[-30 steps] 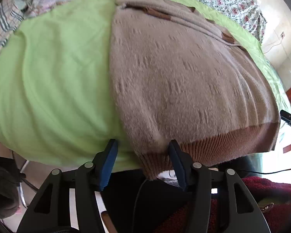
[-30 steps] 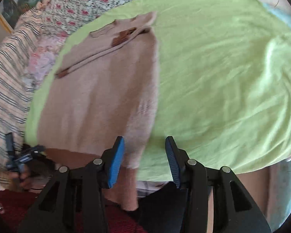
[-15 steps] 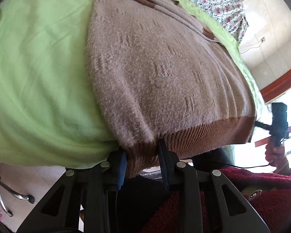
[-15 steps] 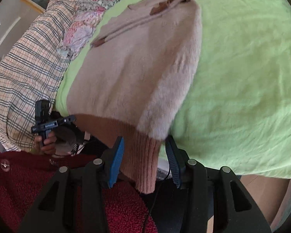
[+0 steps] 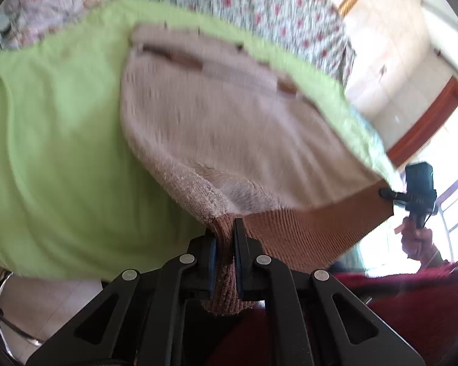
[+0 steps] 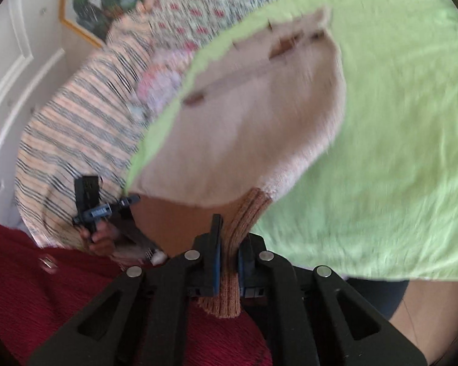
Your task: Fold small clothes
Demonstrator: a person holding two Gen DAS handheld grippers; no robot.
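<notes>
Left wrist view: the left gripper [image 5: 226,244] is clamped on the darker ribbed hem [image 5: 305,228] of a beige knitted sweater [image 5: 229,116], at the hem's left corner, with the rib bunched between its blue-padded fingers [image 5: 211,256]. The sweater lies on a light green sheet [image 5: 55,140] covering the bed, its neckline toward the far edge and its hem lifted off the near edge. At the hem's other corner the right gripper [image 5: 387,195] is seen from outside, pinching the rib, with the person's hand [image 5: 416,238] on its handle. In the right wrist view the right gripper [image 6: 227,244] is likewise closed on the ribbed corner [image 6: 244,219], which hangs down between the fingers. Floral bedding [image 6: 204,3] and a plaid blanket [image 6: 76,140] lie beyond the sheet's far edge. Both views are blurred.
</notes>
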